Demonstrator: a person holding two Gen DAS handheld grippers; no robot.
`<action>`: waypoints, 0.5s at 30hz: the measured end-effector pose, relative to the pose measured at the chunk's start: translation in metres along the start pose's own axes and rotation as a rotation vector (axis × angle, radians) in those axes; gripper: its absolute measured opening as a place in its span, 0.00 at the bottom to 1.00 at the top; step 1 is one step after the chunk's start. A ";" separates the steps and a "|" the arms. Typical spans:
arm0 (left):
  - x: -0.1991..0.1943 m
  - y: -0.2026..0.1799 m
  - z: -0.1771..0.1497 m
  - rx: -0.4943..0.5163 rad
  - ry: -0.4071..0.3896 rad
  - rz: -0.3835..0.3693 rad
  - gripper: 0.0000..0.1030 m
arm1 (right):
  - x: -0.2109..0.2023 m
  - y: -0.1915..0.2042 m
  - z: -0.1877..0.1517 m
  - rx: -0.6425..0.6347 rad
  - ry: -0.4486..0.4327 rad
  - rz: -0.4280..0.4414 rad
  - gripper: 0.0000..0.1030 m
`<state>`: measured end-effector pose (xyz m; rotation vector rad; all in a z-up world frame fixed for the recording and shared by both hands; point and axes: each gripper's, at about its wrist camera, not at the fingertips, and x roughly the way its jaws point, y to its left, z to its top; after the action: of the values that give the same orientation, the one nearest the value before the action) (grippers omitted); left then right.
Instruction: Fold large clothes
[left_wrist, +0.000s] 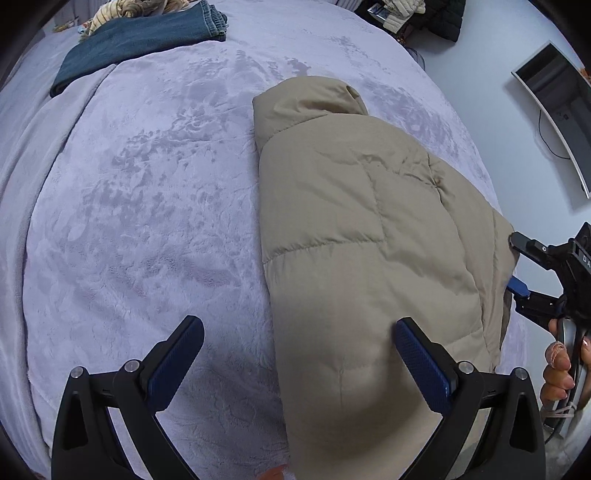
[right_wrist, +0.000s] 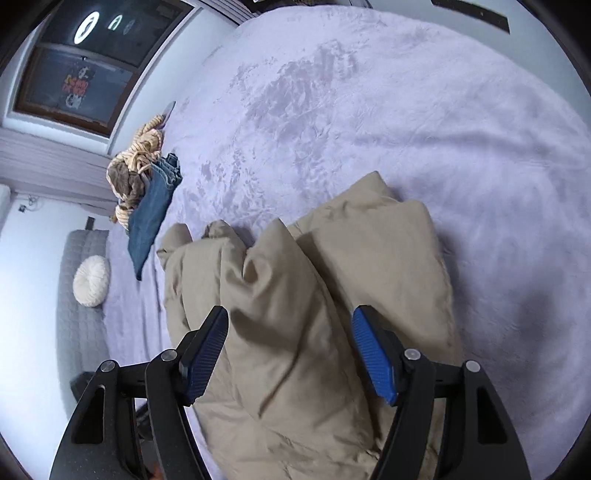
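- Your beige puffer jacket lies on the lilac bedspread, already doubled lengthwise into a long narrow panel, with the hood end pointing away from you.
- By the look of it, the side-to-side fold is made; the end-to-end folds that would make it a compact bundle are still to do.
- Your left gripper hangs with its jaws spread wide and grips nothing: one pad is over the bare cover, the other over the jacket's near corner.
- Your right gripper is also parted, straddling a puffy ridge of the jacket; the pads stand clear of the fabric and it holds nothing.
- A folded pair of jeans and a striped garment lie at the far side, well apart from the jacket.
- Hidden: the jacket's near hem is cut off behind the grippers, the sleeves are tucked out of sight, and you cannot tell how neatly the layers align underneath.
- The right wrist view is slightly blurred along the jacket's folds.
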<state>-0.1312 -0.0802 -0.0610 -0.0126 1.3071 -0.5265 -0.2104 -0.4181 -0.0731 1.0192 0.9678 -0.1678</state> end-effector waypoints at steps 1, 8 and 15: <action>0.004 -0.002 0.001 -0.010 0.004 0.001 1.00 | 0.007 -0.002 0.006 0.022 0.016 0.034 0.59; 0.025 -0.027 0.002 -0.023 0.025 -0.016 1.00 | 0.035 0.007 0.022 -0.161 0.122 -0.134 0.10; 0.026 -0.044 0.003 -0.009 0.048 0.013 1.00 | 0.057 -0.023 0.020 -0.161 0.189 -0.184 0.09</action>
<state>-0.1398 -0.1301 -0.0709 0.0014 1.3554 -0.5121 -0.1767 -0.4295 -0.1271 0.8077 1.2286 -0.1453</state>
